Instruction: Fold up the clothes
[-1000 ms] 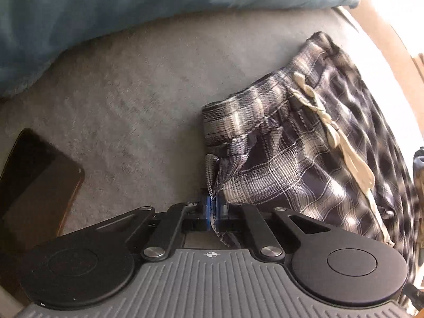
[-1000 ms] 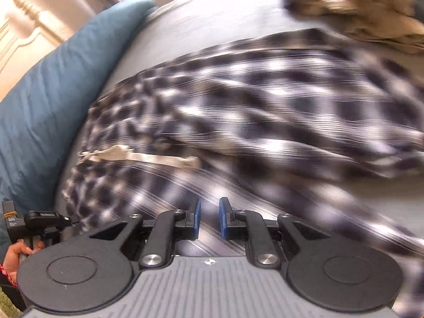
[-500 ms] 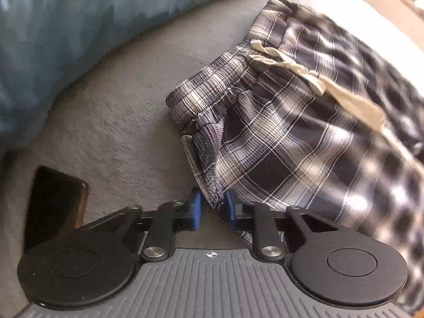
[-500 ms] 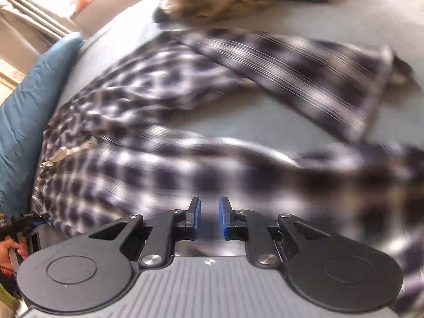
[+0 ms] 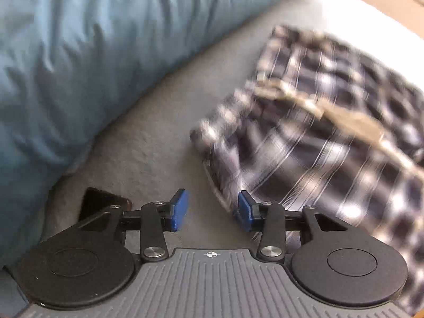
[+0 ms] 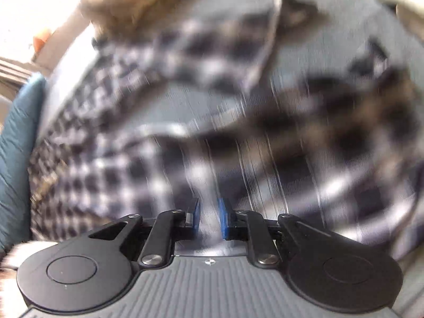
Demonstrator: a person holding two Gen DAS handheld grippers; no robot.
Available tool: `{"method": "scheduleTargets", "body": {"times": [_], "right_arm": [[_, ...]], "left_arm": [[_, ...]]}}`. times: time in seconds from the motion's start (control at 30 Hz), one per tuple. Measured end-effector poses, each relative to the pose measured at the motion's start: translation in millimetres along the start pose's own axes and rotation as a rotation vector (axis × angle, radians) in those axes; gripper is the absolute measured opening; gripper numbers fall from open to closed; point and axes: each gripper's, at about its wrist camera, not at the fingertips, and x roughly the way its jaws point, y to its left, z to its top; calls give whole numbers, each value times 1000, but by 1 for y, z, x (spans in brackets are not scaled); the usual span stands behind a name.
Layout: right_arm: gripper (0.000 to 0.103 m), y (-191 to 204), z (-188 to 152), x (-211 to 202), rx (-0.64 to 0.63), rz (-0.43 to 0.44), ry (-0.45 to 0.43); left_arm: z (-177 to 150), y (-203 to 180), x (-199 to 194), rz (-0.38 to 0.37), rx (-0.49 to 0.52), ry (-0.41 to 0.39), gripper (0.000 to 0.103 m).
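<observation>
The left gripper (image 5: 212, 210), clamped on the dark plaid drawstring trousers (image 5: 331, 137) a second ago, is opening, nothing between its pads; they lie on the grey bedcover (image 5: 148, 143). The right gripper (image 6: 209, 218) stays narrowly parted, gripping nothing. No legible writing.

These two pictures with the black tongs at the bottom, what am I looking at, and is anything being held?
Each picture comes from a camera on a hand-held gripper, looking along its two blue-padded fingers; a person carries one in each hand. The left gripper has its jaws opening, with only grey bed surface between them. Beside it lie plaid trousers with a pale drawstring, a blue pillow and a dark phone. The right gripper hovers over the blurred trousers, jaws slightly apart, holding nothing I can make out.
</observation>
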Motion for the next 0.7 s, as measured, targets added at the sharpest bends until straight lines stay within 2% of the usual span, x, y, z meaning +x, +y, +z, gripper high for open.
{"method": "scheduleTargets", "body": {"times": [0.1,0.2,0.27,0.4,0.53,0.7], "right_arm": [[17,21,35,-7,-59,32,-78],[17,48,78,11,-128,60,-128],[18,66,104,34,-159,75,-134],[18,105,147,84,-219,53,-128],[18,139,189,123,-297,27,-196],[18,153,250,192,-271,-17,-184]], "left_arm": [[10,-20,-15,-40,-16,-57,45],[18,-59,-19,-107,8,-93,45],[23,-95,-17,-150,36,-96,45],[29,-175,-11,-239,116,-82,45],[31,-249,2,-310,222,-76,45],[28,-333,15,-376,366,-76,45]]}}
